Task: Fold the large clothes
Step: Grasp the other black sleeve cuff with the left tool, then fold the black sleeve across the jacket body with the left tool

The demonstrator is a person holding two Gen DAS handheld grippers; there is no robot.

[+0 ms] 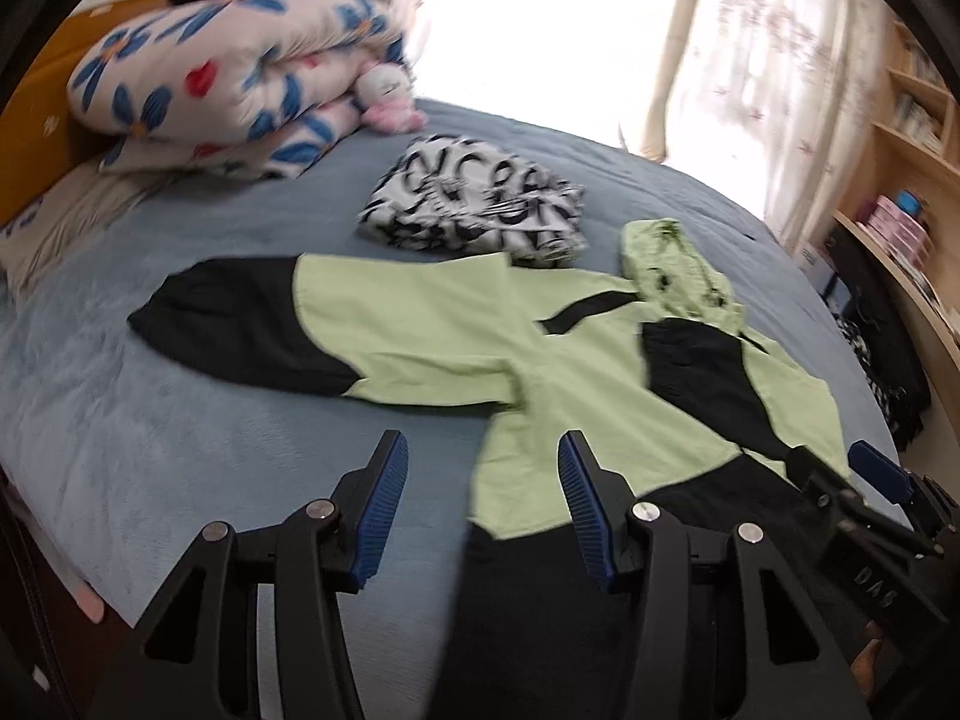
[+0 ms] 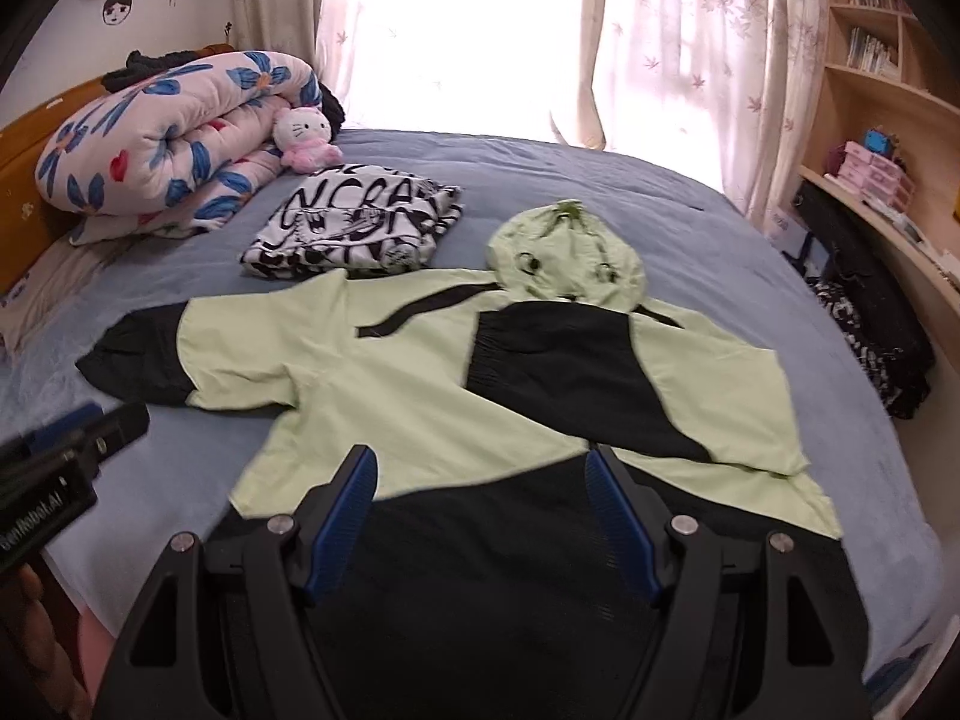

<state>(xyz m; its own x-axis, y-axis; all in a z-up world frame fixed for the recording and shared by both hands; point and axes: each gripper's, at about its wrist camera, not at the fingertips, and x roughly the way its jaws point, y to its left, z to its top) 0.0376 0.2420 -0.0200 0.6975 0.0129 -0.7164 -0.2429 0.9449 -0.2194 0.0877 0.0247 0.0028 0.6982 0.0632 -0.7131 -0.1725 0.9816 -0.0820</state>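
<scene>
Spread flat across a bed under a blue-grey blanket (image 2: 690, 204): a light-green and black hooded jacket (image 2: 420, 384), one sleeve folded in over the chest, the other stretched out toward the headboard side, hood (image 2: 567, 258) lying beyond the collar. Just past the outstretched sleeve, a folded black-and-white garment (image 2: 354, 228) printed with bold lettering, too distorted to read. Rolled at the head of the bed, a floral quilt (image 2: 174, 144) with a Hello Kitty plush (image 2: 303, 135) propped against it. Behind, bright window light through leaf-patterned curtains (image 2: 690, 60); to one side, curved wooden shelves (image 2: 888, 96) of books and small boxes; on the wall, a hand-drawn face (image 2: 117, 9). Left gripper (image 1: 483, 510) poised at the hem's near corner, jaws spread wide, holding nothing. Right gripper (image 2: 480, 516) above the black hem band, jaws likewise wide apart and empty. Printed on the left gripper's body in the right wrist view: "GenRobot.AI", partly cut off.
</scene>
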